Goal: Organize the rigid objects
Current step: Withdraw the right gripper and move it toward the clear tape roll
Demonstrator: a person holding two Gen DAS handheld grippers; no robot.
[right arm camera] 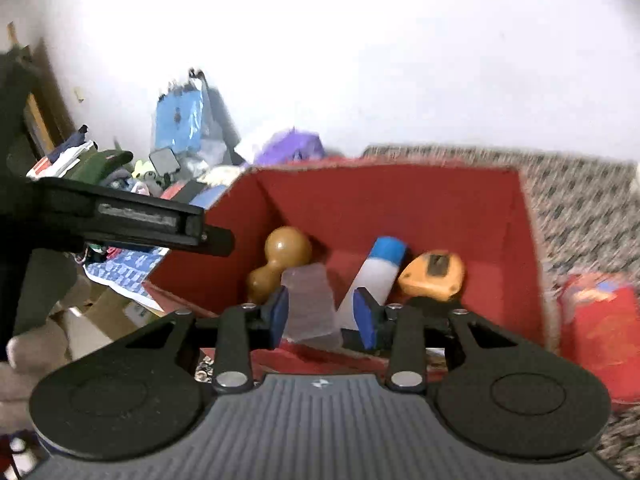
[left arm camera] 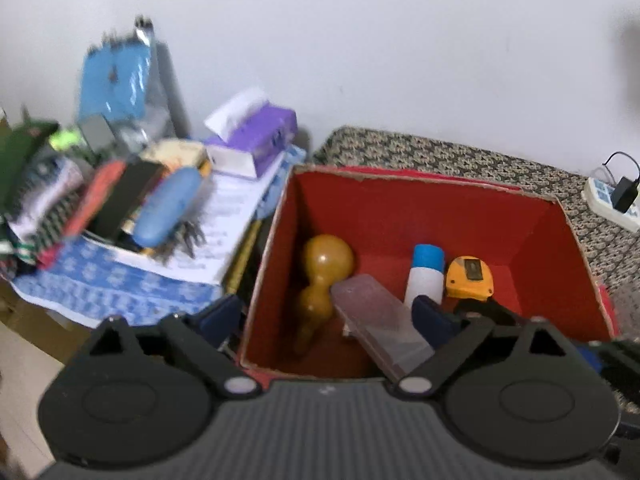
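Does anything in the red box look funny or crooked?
Yes. The clear case leans slanted across the wooden gourd instead of lying flat, and the bottle tilts against the tape measure. Things in the red box look dropped in, not lined up.

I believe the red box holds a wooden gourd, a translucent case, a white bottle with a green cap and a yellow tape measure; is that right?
Nearly: the cap is blue, not green. The left wrist view shows the white bottle with a blue cap, lying in the red box between the translucent case and the yellow tape measure, with the wooden gourd also inside.
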